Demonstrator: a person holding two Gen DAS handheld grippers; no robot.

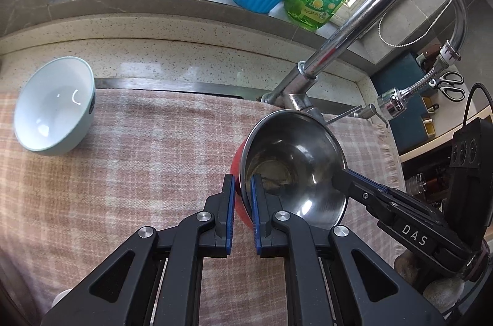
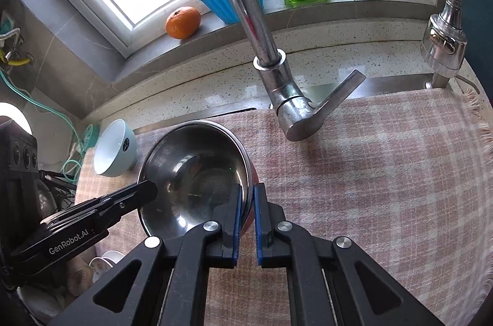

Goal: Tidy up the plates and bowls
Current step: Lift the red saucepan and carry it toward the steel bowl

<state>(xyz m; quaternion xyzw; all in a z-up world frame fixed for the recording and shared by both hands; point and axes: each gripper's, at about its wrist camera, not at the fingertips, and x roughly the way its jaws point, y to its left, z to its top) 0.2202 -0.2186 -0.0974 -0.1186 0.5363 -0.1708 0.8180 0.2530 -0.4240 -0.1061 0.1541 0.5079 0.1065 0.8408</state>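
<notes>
Gripping the round stainless-steel bowl w/ red outer wall (image 1: 292, 169) from two sides at once: left gripper (image 1: 242, 187) is pinched on the rim nearest its own cam, one pad inside the steel, one outside on the red wall; right gripper (image 2: 246, 199) does the same on the opposite rim. Both claws pressed tight on the rim, no gap showing. In the left wrist view the right gripper's fingers bite the rim at the bowl's right side, so it's a true two-point hold.

Bowl sits over the pink-and-cream checked cloth (image 1: 148, 159), towards the cloth's back edge just in front of the chrome faucet (image 1: 354, 33) base. Can't tell if its bottom touches the cloth or is clear of it. Pale blue ceramic bowl (image 1: 55, 107) lies tipped on its side at the cloth's back-left corner, well apart from the steel one.

Step in hand, my read: carry the steel bowl to its place, prob. towards the blue bowl for stacking. To do it well: keep both hands level w/ each other so the rim doesn't twist out of the pads, keep it low under the faucet neck and clear of the lever, don't ease the squeeze on either side till it's seated. Thin rim + smooth steel = slip risk.
</notes>
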